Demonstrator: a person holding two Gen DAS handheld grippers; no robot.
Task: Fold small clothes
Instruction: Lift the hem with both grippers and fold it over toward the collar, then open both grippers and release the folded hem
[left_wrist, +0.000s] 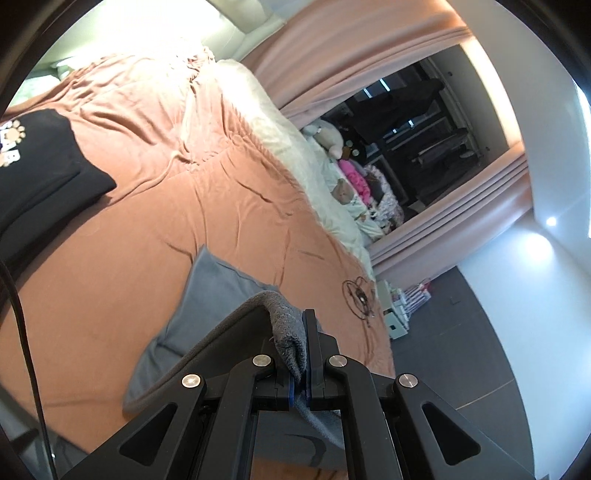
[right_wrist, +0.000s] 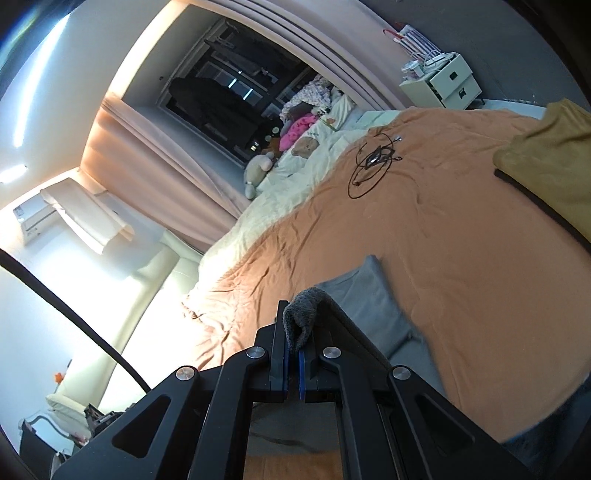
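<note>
Grey fleece, a small garment (left_wrist: 207, 295), lies on the orange bedspread (left_wrist: 147, 221), its far part flat on the cover and its near edge lifted off it. The left gripper (left_wrist: 301, 354) is clamped on one bunched corner of that edge, the fabric squeezed between the blue pads with a fold poking up above the fingers. The right gripper (right_wrist: 293, 339) pinches another corner of the same garment (right_wrist: 369, 306) in the same way, its jaws closed tight on the fuzzy inner side.

Beyond the garment on the bedspread (right_wrist: 443, 240) rests a coil of dark cable (right_wrist: 373, 162). A folded black shirt with a pale print (left_wrist: 40, 162) sits on the bedspread well to the side of the garment in the left wrist view. A mustard-yellow cloth (right_wrist: 546, 166) lies on the opposite side in the right wrist view, also well apart from the garment. Past the far edge of the bedspread run a cream blanket (left_wrist: 295, 147) and a row of soft toys (right_wrist: 291, 144), with pink curtains (left_wrist: 351, 40) behind them. A white bedside cabinet (right_wrist: 443, 85) stands off the bedspread's corner.
</note>
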